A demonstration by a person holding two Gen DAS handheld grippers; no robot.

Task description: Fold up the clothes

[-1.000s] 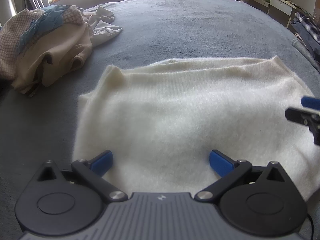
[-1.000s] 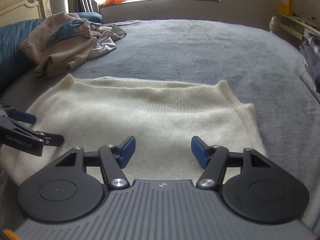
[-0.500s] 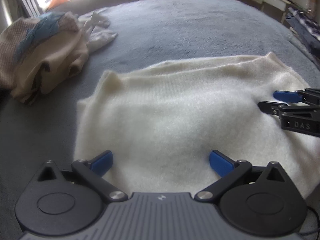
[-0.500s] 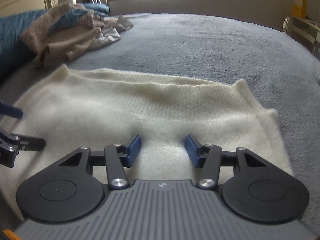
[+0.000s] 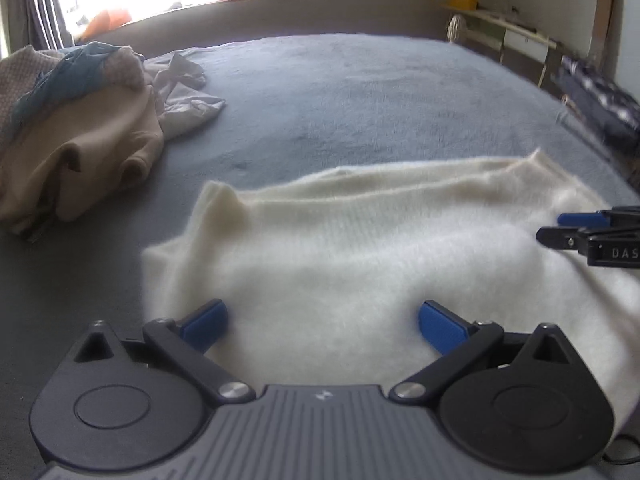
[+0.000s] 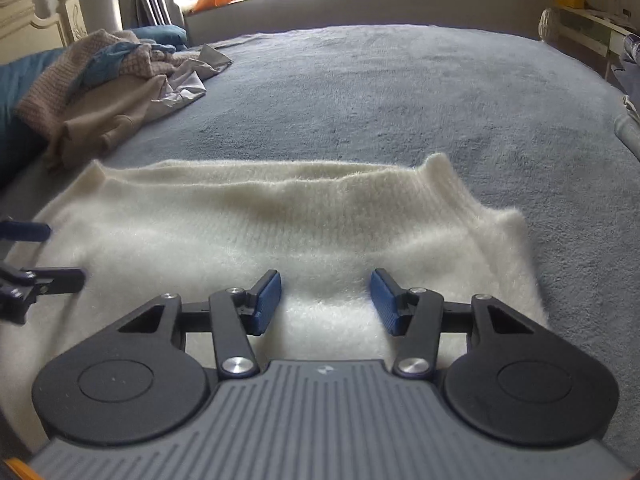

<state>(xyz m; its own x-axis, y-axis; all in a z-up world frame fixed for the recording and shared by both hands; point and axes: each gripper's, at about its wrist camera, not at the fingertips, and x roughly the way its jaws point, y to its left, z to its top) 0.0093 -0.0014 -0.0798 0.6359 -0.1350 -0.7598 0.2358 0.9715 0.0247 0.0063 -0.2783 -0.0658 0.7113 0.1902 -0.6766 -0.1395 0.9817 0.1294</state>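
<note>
A cream knit sweater (image 6: pixel 280 232) lies flat on a grey bed (image 6: pixel 400 100), seemingly partly folded. Left gripper (image 5: pixel 322 320) and right gripper (image 6: pixel 325 296) hover wide apart, empty. A heap of unfolded clothes (image 5: pixel 80 128) remains.

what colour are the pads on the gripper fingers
Blue pads on black arms, clearest in the right wrist view.
</note>
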